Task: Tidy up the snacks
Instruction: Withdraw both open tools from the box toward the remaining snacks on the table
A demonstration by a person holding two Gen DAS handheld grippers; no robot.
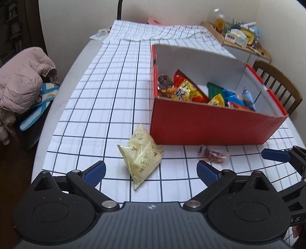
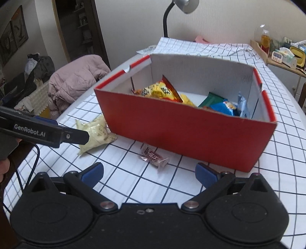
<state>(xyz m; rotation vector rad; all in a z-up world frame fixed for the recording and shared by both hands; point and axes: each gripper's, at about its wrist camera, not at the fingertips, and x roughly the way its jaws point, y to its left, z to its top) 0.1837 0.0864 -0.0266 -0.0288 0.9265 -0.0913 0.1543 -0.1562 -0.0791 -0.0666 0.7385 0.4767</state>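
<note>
Snacks [image 1: 191, 92] fill the red box [image 1: 200, 124] — only the right wrist shows a lamp [image 2: 186, 5].

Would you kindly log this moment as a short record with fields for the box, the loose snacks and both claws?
box: red cardboard box, open top, on the checked cloth
inside box: several snack packets, yellow, red, green and blue
loose snack 1: pale yellow packet, on the cloth just outside the box's near corner
loose snack 2: small clear-wrapped sweet, on the cloth by the box's front wall
left claw: open, empty, pale yellow packet ahead between its fingers
right claw: open, empty, aimed at the sweet
</note>
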